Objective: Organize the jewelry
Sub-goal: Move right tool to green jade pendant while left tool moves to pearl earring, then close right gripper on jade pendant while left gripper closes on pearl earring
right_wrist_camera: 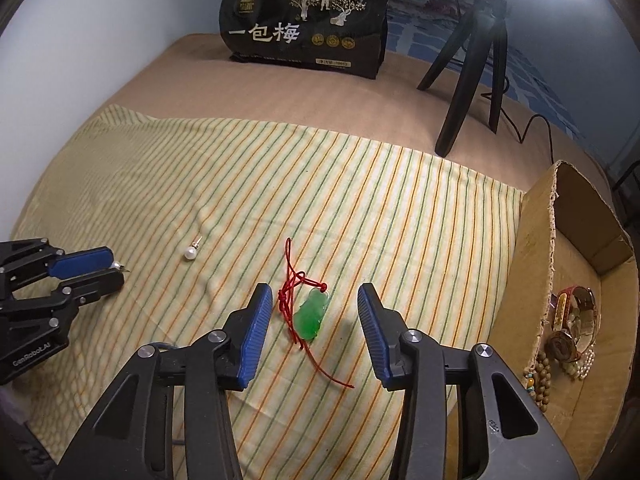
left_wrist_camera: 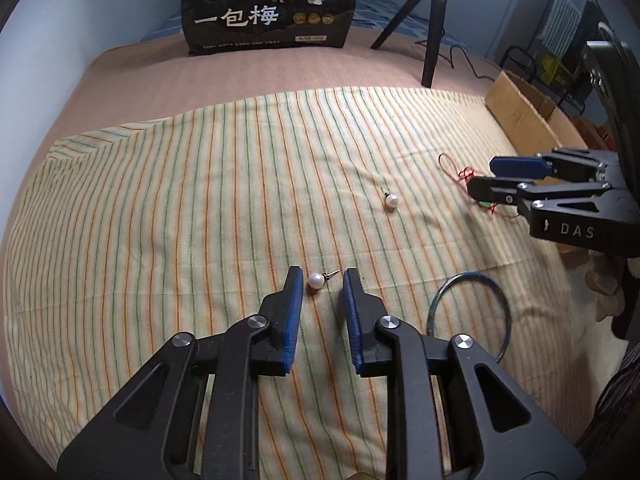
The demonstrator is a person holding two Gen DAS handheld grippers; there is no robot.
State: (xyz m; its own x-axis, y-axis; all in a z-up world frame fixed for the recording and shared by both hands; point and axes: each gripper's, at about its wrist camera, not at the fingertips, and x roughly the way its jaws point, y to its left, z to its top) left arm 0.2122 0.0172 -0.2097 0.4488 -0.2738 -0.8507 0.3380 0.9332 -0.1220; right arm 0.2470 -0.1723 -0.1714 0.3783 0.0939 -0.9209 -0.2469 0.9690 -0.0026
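My left gripper [left_wrist_camera: 319, 280] is open, low over the striped cloth, with a pearl stud earring [left_wrist_camera: 315, 280] lying between its fingertips. A second pearl earring [left_wrist_camera: 391, 200] lies farther right; it shows in the right wrist view [right_wrist_camera: 189, 252] too. My right gripper [right_wrist_camera: 312, 300] is open around a green jade pendant [right_wrist_camera: 310, 315] on a red cord [right_wrist_camera: 289, 280]. A thin blue bangle [left_wrist_camera: 468, 312] lies on the cloth right of my left gripper. The right gripper [left_wrist_camera: 486, 178] shows at the right of the left wrist view, and the left gripper [right_wrist_camera: 114, 270] at the left of the right wrist view.
A cardboard box [right_wrist_camera: 552, 240] at the right holds watches and bead bracelets [right_wrist_camera: 568, 332]. A black snack bag [right_wrist_camera: 304, 20] and a camera tripod [right_wrist_camera: 472, 72] stand at the back of the table. The striped cloth [left_wrist_camera: 180, 200] covers the near part.
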